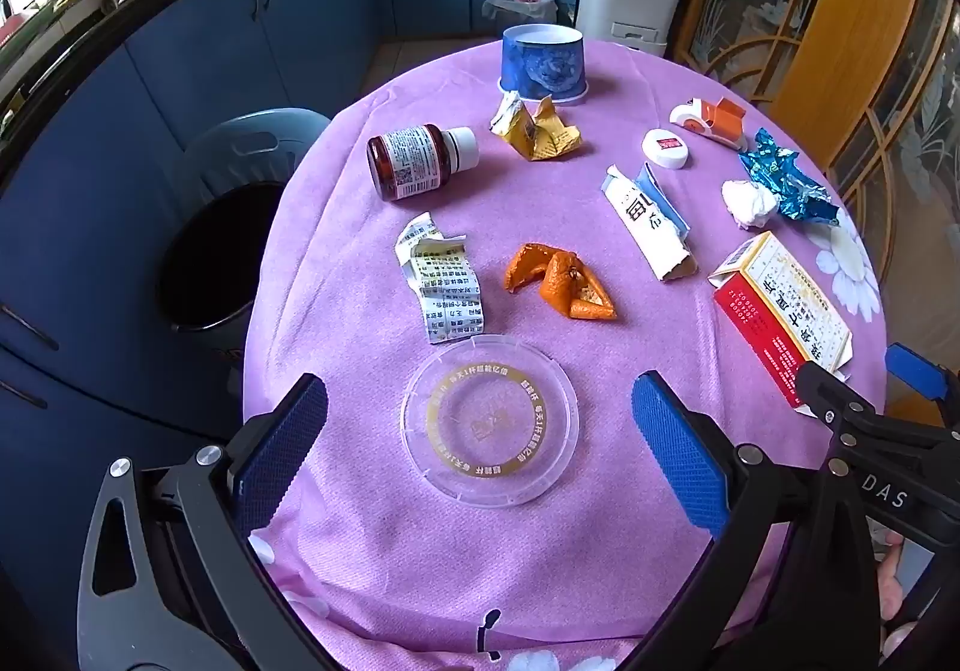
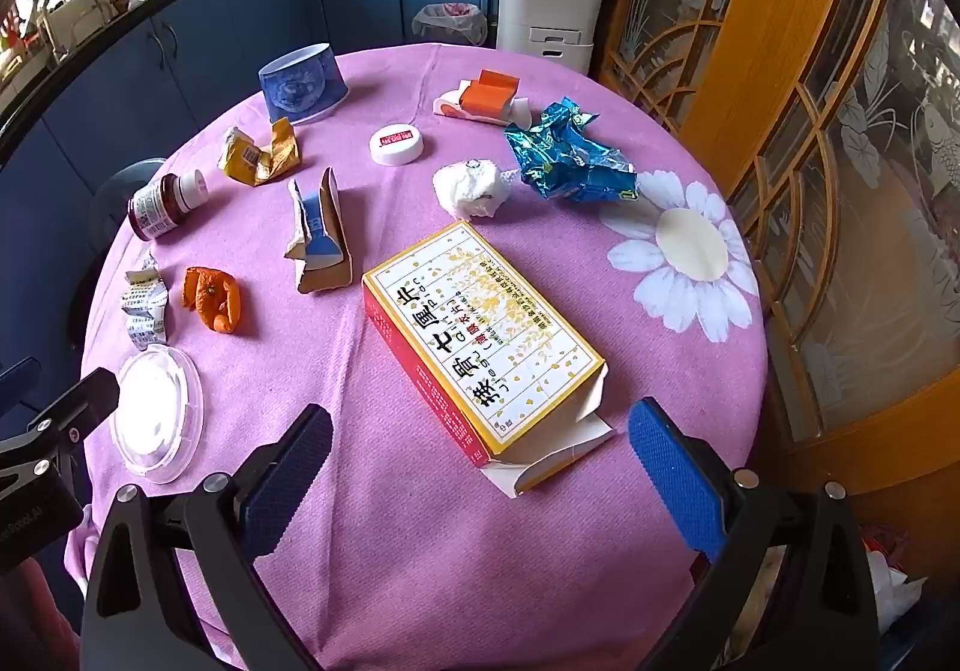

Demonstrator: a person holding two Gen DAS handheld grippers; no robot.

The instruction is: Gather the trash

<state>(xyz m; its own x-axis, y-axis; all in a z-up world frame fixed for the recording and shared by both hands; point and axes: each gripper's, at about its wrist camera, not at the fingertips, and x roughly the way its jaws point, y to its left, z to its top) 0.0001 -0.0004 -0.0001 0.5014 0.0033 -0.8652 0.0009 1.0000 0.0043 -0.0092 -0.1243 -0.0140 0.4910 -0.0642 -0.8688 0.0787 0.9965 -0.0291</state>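
Note:
Trash lies scattered on a round table with a pink cloth [image 1: 372,551]. My left gripper [image 1: 480,449] is open and empty, its jaws either side of a clear plastic lid [image 1: 489,422] near the front edge. My right gripper [image 2: 480,473] is open and empty, just in front of a red and yellow medicine box [image 2: 480,335] with an open flap. Further off lie orange peel [image 1: 561,281], a crumpled leaflet [image 1: 441,281], a brown pill bottle [image 1: 420,161], a yellow wrapper [image 1: 534,128], a torn white carton [image 1: 651,221], a tissue ball [image 2: 471,188] and a blue foil wrapper [image 2: 570,155].
A blue paper cup [image 1: 543,62] stands upside down at the far edge. A white cap [image 1: 665,148] and an orange tape dispenser [image 1: 711,122] lie at the far right. A dark bin [image 1: 216,251] stands on the floor left of the table. Blue cabinets [image 1: 198,41] run behind.

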